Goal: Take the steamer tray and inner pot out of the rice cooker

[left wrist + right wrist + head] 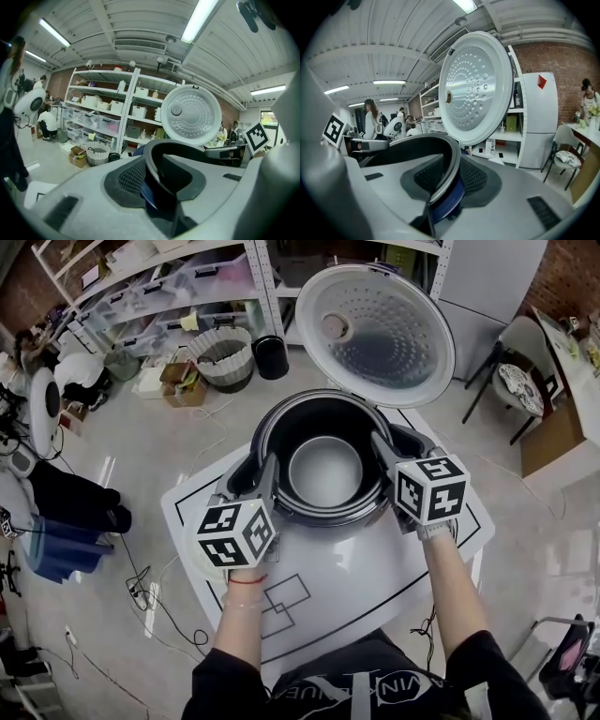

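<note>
Left gripper is clamped on the left side of the inner pot. In the left gripper view the dark rim runs btwn the jaws w/ the textured pads against it. Right gripper is the same deal on the opposite side, jaws closed onto the rim edge. Both marker cubes face up toward the head cam.

The pot itself sits down inside the rice cooker, dark walls and a silvery floor visible. The cooker is on a white table w/ black lines on it. Its lid is flipped all the way open behind the pot, dimpled silver underside showing. Bg has shelving w/ bins, plus a ribbed basket on the floor.
</note>
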